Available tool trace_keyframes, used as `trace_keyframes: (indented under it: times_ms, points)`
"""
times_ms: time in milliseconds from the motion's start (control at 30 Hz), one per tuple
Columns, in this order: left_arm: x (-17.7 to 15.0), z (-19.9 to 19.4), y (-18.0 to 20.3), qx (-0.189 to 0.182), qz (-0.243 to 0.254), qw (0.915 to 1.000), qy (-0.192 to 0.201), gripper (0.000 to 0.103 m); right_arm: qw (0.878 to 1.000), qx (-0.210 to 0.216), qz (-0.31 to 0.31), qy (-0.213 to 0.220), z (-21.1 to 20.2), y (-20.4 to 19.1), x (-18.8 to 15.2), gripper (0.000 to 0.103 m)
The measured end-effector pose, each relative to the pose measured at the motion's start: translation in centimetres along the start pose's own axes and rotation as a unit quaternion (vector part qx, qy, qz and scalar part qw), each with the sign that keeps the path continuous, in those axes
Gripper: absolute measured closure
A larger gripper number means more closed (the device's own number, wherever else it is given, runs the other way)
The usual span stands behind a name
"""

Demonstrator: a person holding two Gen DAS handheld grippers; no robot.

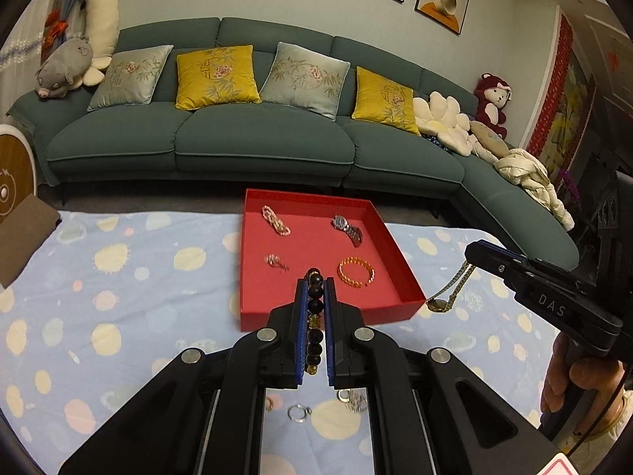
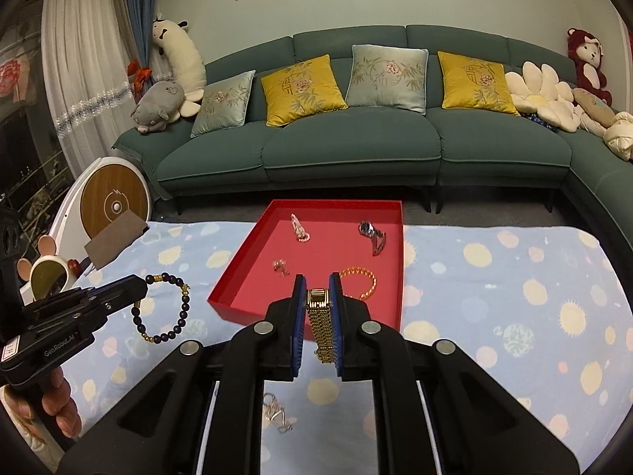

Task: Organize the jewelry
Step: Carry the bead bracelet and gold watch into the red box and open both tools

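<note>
Living room setup, teal sofa with yellow and grey cushions along the back, and a desk under a pale blue spotted cloth up front. Left gripper is clamped on a dark bead bracelet; in its own camera the beads run lengthwise between the blue pads, pointing away toward the sofa, while from the right camera the loop hangs down off the tips. Right gripper is pinched shut on a gold watch, face near the fingertips, band trailing back along the fingers; from the left camera it dangles just right of the tray's front corner. Both are held just in front of the red tray. Inside it: pink bead bracelet and silver watch at the far end, small silver piece and orange bead bracelet nearer. Loose rings lie on the cloth under the left gripper. Readable text: "DAS" on the right gripper's body, "GenRobot.AI" on the left one.
</note>
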State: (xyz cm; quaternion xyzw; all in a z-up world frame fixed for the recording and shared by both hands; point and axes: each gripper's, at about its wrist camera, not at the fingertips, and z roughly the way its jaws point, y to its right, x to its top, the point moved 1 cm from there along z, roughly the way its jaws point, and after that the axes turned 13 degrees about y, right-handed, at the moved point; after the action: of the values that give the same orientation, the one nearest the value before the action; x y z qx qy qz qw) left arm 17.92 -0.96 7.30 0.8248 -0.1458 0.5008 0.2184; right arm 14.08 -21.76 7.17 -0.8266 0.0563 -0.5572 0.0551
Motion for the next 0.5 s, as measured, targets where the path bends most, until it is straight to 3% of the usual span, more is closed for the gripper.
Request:
trace_keyframes:
  times_ms: [233, 500]
  points:
    - [4.2, 5.1, -0.2, 0.002, 0.006, 1.0000, 0.006, 0.098, 1.000, 0.004, 0.004, 0.004, 5.5, 0.3, 3.9, 0.092]
    - [4.8, 13.0, -1.8, 0.002, -0.015, 0.9995, -0.027, 0.098, 0.999, -0.005, 0.023, -0.028, 13.8, 0.9, 3.8, 0.092]
